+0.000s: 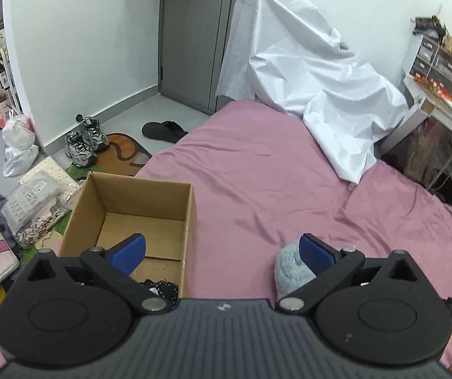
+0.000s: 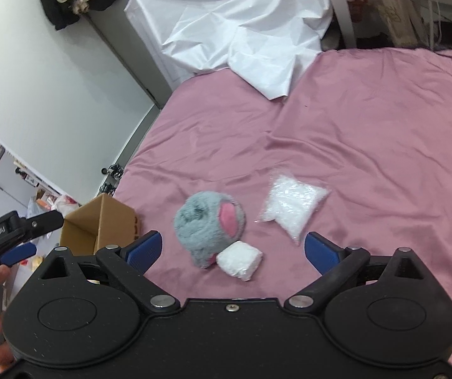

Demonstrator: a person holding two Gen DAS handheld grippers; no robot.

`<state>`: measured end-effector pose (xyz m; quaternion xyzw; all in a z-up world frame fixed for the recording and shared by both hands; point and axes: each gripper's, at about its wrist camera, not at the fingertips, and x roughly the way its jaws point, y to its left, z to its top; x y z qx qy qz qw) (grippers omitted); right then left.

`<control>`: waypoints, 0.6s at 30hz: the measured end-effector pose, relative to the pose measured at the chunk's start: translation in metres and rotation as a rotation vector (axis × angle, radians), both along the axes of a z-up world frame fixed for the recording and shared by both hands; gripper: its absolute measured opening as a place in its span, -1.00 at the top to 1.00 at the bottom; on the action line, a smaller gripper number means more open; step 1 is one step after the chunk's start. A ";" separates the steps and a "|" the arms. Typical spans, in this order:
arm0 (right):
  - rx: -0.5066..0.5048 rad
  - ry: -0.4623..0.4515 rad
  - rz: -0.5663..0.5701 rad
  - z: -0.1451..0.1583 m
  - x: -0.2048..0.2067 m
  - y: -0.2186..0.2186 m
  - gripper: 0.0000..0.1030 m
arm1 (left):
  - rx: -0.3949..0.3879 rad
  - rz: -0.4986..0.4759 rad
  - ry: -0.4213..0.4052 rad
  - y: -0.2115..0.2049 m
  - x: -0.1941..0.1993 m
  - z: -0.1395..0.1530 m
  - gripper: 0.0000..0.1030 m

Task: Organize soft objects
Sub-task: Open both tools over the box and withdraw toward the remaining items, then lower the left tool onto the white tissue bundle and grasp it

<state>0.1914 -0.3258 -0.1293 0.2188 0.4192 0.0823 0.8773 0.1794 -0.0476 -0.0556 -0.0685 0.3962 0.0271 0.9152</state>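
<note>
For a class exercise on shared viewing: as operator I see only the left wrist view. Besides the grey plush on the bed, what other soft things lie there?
Observer: A white soft block touches the grey plush.
Operator: Anything else?
Observer: A clear bag of white filling lies apart, right of the plush.
Operator: Is the right tool gripping anything?
Observer: No, the right tool is open, gripping nothing.

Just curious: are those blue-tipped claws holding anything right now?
Nothing is held. The left gripper and right gripper are both open, above the pink bedsheet.
</note>
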 end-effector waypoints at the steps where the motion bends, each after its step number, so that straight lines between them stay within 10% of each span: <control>1: 0.007 0.004 -0.003 -0.003 0.001 -0.003 -0.90 | 0.002 0.000 0.007 -0.004 0.001 -0.001 -0.99; 18: 0.174 0.008 -0.099 -0.045 0.011 -0.039 -0.88 | 0.005 -0.009 0.087 -0.060 0.012 -0.041 -0.97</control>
